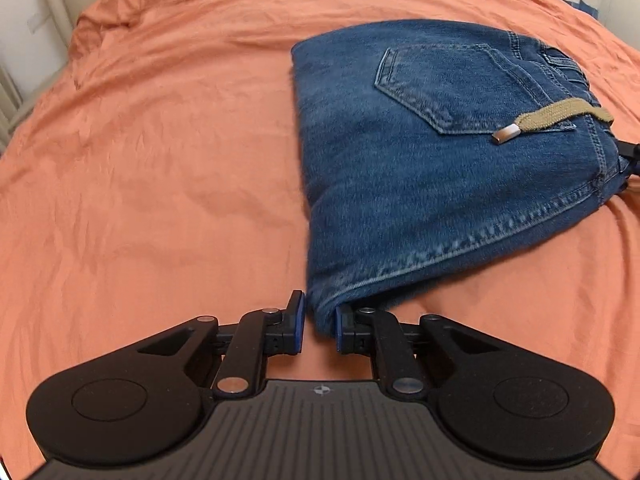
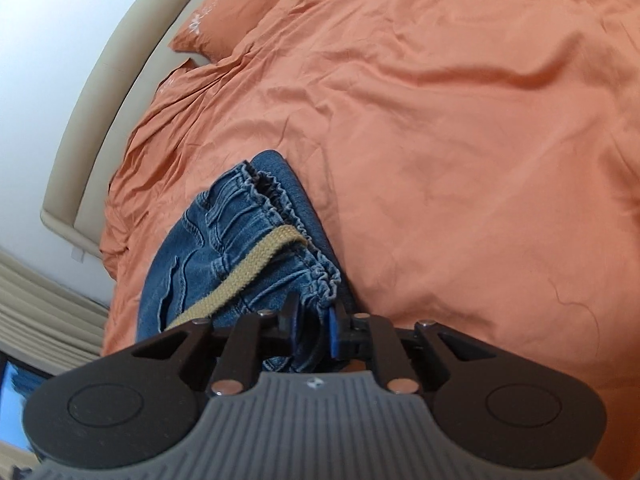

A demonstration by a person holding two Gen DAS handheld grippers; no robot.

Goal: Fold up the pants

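Blue jeans [image 1: 420, 152] lie folded into a compact bundle on the orange bedsheet [image 1: 160, 160], back pocket up, with a tan drawstring [image 1: 560, 114] across the top. My left gripper [image 1: 319, 326] sits at the bundle's near corner; the jaws stand a little apart and the corner lies between them, touching the right pad. My right gripper [image 2: 314, 330] is shut on the jeans' elastic waistband [image 2: 256, 216] at the other end; the drawstring [image 2: 248, 272] runs beside it. Part of the right gripper [image 1: 630, 152] shows at the bundle's right edge in the left wrist view.
The orange sheet [image 2: 460, 160] covers the whole bed. An orange pillow [image 2: 224, 24] lies by the beige headboard [image 2: 116, 92]. A white wall and curtain [image 2: 36, 300] stand beyond the bed's edge. A white chair or frame [image 1: 44, 4] is at the far left.
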